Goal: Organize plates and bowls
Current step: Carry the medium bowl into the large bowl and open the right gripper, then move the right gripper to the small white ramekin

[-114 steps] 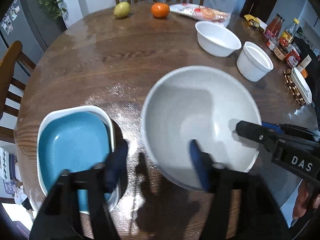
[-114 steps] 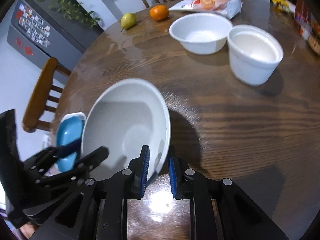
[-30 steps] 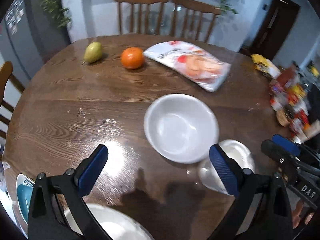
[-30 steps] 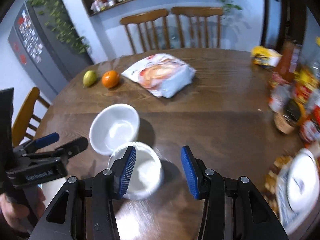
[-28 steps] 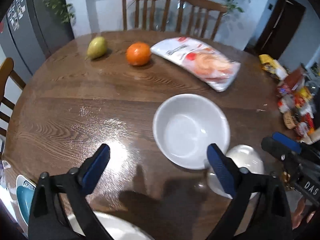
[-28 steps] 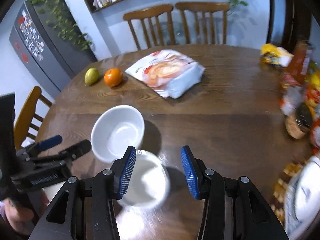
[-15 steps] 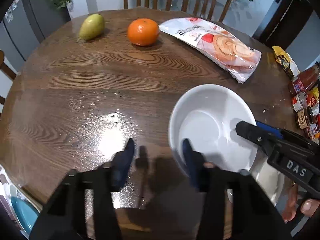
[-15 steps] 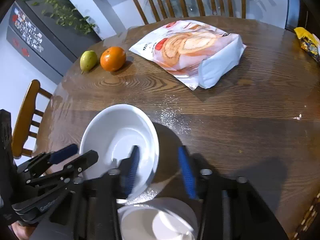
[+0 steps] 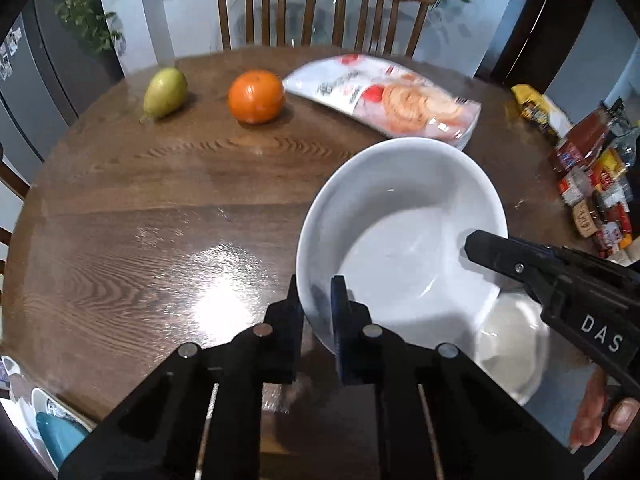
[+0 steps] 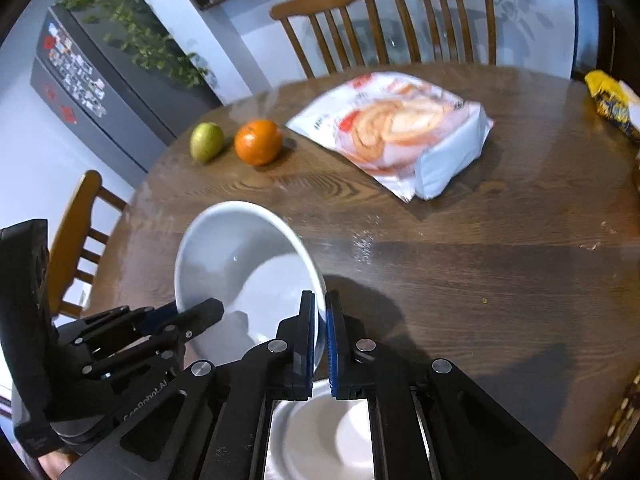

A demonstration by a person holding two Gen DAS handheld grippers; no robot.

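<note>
- Round brown wood table [image 9: 168, 216] fills both views, with two wooden chairs [image 9: 320, 8] behind it by a pale blue wall.
- At the far side of the table lie a green pear [image 9: 165, 91], an orange [image 9: 256, 96] just beside it, and a clear bag of cake roll [image 9: 396, 100] a little further right.
- Jars and bottles [image 9: 592, 184] crowd the right edge of the table in the left view.
- A dark fridge [image 10: 84, 80] with little pictures stuck on it stands at the left, with green leaves on top.
- A white bowl [image 9: 400, 240] is near the front of the table – it is tipped, with its left side up.
- The left gripper [image 9: 316, 312] bites the near rim of the white bowl. One finger is inside the bowl and one is outside, and its jaws are closing on the rim.
- The right gripper [image 10: 320, 336] pinches the other side of the same rim. Its two blue pads [image 10: 332, 340] are almost together, with only the thin bowl wall between them.
- So both tools hold one bowl – one on each side.
- A second white bowl [image 10: 320, 440] sits right under the right gripper, partly under the tipped bowl.
- At the bottom left of the left view a blue dish [image 9: 56, 436] lies in a white dish, well apart from the bowls.
- A hand [image 9: 600, 412] shows at the bottom right of the left view, under the right gripper.
</note>
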